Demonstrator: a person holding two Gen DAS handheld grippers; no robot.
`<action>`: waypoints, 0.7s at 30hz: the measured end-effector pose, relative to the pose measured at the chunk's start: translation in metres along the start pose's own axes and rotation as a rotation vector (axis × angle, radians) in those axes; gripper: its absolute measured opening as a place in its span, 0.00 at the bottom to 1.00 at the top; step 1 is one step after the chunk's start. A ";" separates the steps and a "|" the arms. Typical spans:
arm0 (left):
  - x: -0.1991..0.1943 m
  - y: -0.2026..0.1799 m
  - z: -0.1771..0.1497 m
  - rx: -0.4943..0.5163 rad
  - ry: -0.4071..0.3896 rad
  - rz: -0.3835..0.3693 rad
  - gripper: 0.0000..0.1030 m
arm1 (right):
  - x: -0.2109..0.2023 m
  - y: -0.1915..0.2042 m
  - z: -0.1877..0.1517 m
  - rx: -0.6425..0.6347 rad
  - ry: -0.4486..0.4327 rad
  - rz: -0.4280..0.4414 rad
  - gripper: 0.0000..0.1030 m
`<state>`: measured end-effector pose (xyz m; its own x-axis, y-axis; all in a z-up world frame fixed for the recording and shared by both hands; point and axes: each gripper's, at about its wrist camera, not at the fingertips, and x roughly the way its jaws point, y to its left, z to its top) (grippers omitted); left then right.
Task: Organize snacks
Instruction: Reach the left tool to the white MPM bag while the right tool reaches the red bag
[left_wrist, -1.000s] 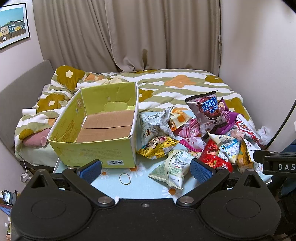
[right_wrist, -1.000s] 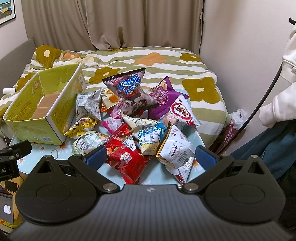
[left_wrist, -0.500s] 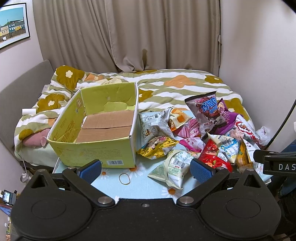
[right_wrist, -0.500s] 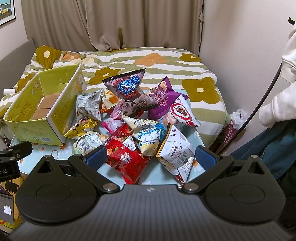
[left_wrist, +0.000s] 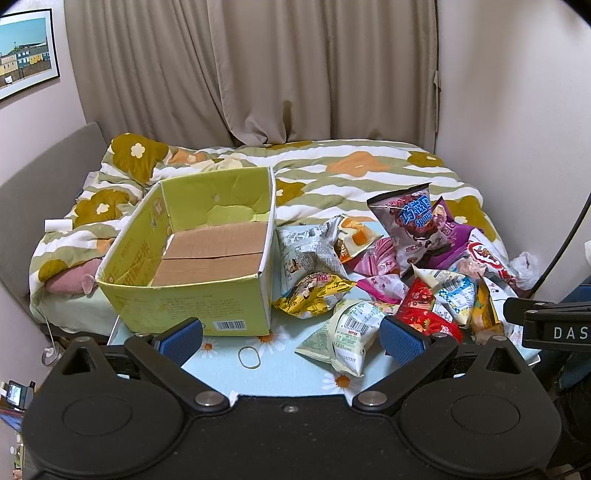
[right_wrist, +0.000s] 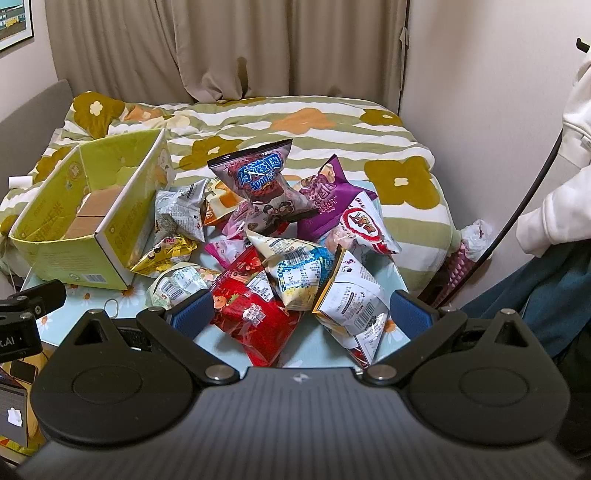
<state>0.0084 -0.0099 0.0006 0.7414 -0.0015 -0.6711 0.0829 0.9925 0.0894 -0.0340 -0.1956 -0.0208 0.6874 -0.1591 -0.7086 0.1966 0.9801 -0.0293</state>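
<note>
An empty yellow-green cardboard box (left_wrist: 192, 295) (right_wrist: 48, 254) stands on the left of a small flower-print table (left_wrist: 280, 373) (right_wrist: 314, 343). Several snack bags are heaped to its right: a pale green bag (left_wrist: 351, 332), a yellow bag (left_wrist: 314, 291), a red bag (right_wrist: 255, 314), a white bag (right_wrist: 351, 302) and a tall dark bag with blue lettering (right_wrist: 262, 181). My left gripper (left_wrist: 291, 338) hangs open near the table's front edge, holding nothing. My right gripper (right_wrist: 303, 314) is open just before the red and white bags, apart from them.
A rubber band (left_wrist: 249, 357) lies on the table in front of the box. Behind the table is a bed with a flowered duvet (left_wrist: 332, 170), then curtains. A person's white sleeve (right_wrist: 554, 206) and a black cable (right_wrist: 524, 206) are at the right.
Both views have shifted very slightly; the snacks and the box lie as before and both grippers remain open.
</note>
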 end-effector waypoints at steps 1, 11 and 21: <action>0.000 0.000 0.000 0.000 0.000 0.000 1.00 | -0.001 0.000 0.000 0.001 -0.001 0.000 1.00; 0.006 0.003 0.009 0.020 0.035 -0.014 1.00 | 0.000 0.002 0.007 0.004 -0.003 0.042 1.00; 0.093 0.012 0.006 0.114 0.140 -0.241 1.00 | 0.052 0.006 -0.022 -0.034 0.037 0.123 1.00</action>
<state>0.0826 0.0015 -0.0564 0.5932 -0.2104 -0.7771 0.3252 0.9456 -0.0078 -0.0119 -0.1952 -0.0734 0.6788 -0.0333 -0.7335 0.0881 0.9954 0.0364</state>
